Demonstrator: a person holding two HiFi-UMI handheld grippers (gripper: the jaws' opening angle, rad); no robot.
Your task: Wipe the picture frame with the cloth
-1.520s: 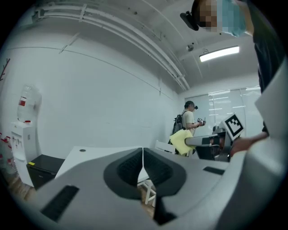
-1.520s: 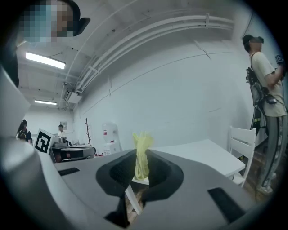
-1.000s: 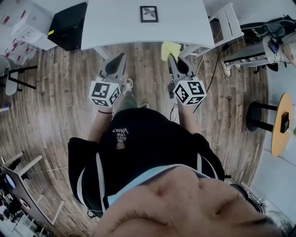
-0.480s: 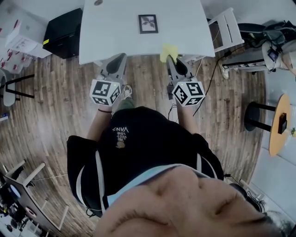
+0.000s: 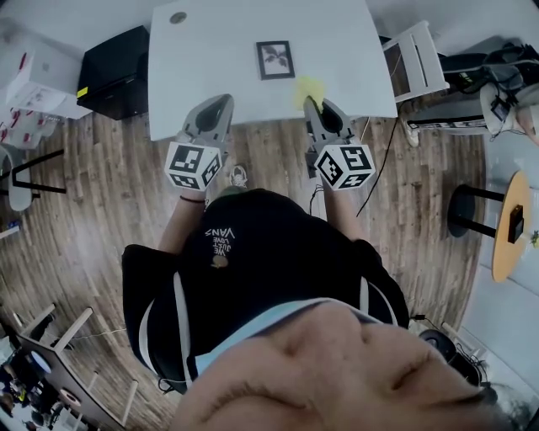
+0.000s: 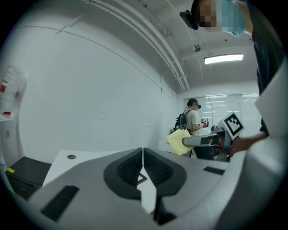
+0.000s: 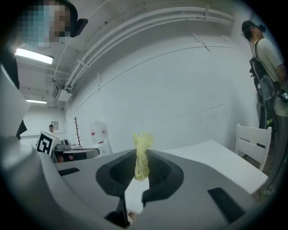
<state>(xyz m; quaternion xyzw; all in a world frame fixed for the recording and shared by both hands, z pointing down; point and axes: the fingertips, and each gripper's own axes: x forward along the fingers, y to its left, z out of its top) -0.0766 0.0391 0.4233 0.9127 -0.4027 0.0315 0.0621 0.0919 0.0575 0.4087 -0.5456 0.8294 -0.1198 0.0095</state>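
A small dark picture frame (image 5: 275, 60) lies flat on the white table (image 5: 202, 50), a little beyond both grippers. The yellow cloth (image 5: 308, 87) is pinched in my right gripper (image 5: 316, 103), which is shut on it; the right gripper view shows the cloth (image 7: 141, 155) bunched upright between the jaws. My left gripper (image 5: 221, 104) is shut with nothing in it, its tip over the table's near edge. From the left gripper view the jaws (image 6: 142, 164) meet, and the cloth (image 6: 179, 141) with the right gripper shows off to the right.
A black box (image 5: 118, 59) stands at the table's left, a white chair (image 5: 415, 57) at its right. A round grommet (image 5: 178, 17) sits near the table's far left. A round wooden side table (image 5: 510, 224) stands at the far right. Another person (image 6: 194, 121) stands in the background.
Both grippers and I have moved toward the table; the cloth now hangs over the table's near edge instead of over the wooden floor. Both grippers stay shut.
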